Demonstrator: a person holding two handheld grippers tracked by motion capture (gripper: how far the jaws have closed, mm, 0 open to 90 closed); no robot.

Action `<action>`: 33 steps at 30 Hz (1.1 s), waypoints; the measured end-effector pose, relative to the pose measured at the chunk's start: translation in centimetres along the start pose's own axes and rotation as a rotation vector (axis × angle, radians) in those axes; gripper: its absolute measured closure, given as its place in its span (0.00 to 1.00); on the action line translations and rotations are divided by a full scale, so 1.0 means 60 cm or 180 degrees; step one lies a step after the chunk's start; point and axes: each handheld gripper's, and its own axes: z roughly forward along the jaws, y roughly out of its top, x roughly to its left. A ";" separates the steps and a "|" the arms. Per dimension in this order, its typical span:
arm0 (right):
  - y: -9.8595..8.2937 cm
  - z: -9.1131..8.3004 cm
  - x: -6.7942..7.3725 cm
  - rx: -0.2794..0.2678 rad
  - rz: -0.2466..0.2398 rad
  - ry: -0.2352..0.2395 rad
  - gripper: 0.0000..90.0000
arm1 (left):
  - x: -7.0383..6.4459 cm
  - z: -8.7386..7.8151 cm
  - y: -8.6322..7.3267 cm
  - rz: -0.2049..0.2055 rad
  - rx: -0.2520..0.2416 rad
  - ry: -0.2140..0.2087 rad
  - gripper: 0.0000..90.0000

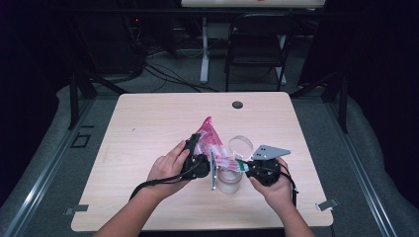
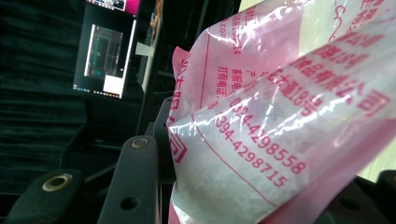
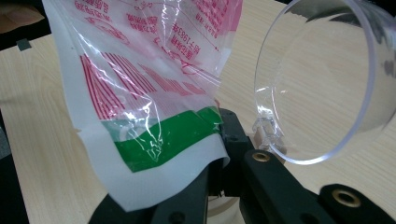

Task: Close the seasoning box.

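Looking from the high view, the bag hung over the middle of the table, stretched between both grippers just above the jar, whose clear hinged lid stood open behind it. The left gripper sat tilted on its side in a curled hand, gripping the bag's upper red part; the right gripper pointed leftward, palm low by the jar, pinching the bag's lower edge. As a judgement, uneven pulling could tear the thin film or slip it from one grip, and a low swing of either hand could knock the jar over.

From the left gripper view, the bag filled the space between the black jaws, which looked clamped on it; its crumpled, glossy film bulged forward, so a slip seemed possible.

From the right gripper view, the jaws were closed on the bag's white-and-green corner, a shallow hold near the edge. The lid stood just beside the bag, and dragging the film sideways could catch it.
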 end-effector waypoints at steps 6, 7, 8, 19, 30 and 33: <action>0.003 0.000 0.001 -0.0030 0.0001 0.0029 1.00 | 0.002 -0.001 -0.004 -0.0050 0.0012 -0.0020 0.69; 0.004 0.000 0.002 -0.0038 0.0002 0.0033 1.00 | 0.003 -0.001 -0.005 -0.0046 0.0009 -0.0021 0.69; 0.004 0.001 0.002 -0.0043 -0.0002 0.0024 1.00 | 0.002 -0.001 -0.006 -0.0059 0.0016 -0.0030 0.69; 0.009 0.001 0.005 -0.0068 -0.0016 0.0030 1.00 | -0.006 0.002 -0.017 -0.0148 0.0063 -0.0100 0.70; 0.010 0.002 0.007 -0.0079 -0.0031 0.0043 1.00 | -0.016 0.003 -0.024 -0.0219 0.0123 -0.0187 0.70; 0.011 0.003 0.008 -0.0082 -0.0037 0.0044 1.00 | -0.019 0.004 -0.026 -0.0241 0.0127 -0.0207 0.70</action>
